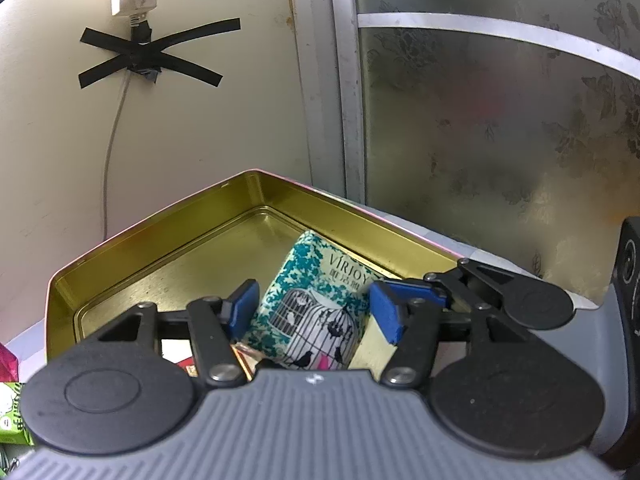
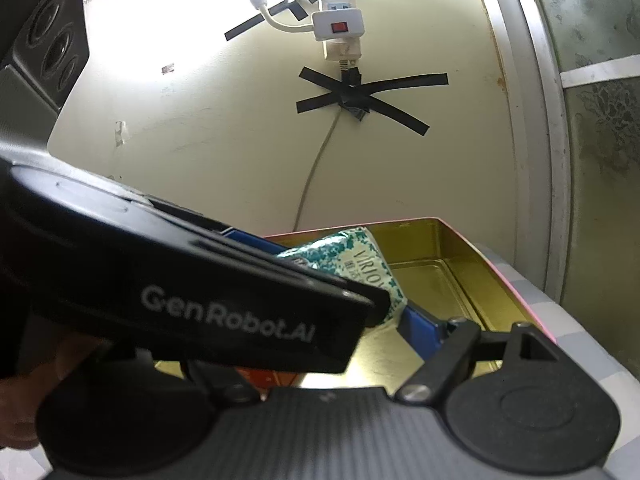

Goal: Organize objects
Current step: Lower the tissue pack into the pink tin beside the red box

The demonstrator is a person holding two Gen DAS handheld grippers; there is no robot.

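Placing step: Virjoy tissue pack (image 1: pixel 308 304) propped inside gold tin (image 1: pixel 168 248), between left gripper (image 1: pixel 314 312) fingers, apparently released, pads just clear. Right gripper (image 2: pixel 400 320) fingers spread, empty, beside pack. Next likely: back left out, fetch another item

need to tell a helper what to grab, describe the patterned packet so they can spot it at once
Find the gold tin open on the table by the cream wall. The packet leans inside it near the front, between the left gripper fingers. It is the only soft pack there, teal and cream with a black birdcage drawing.
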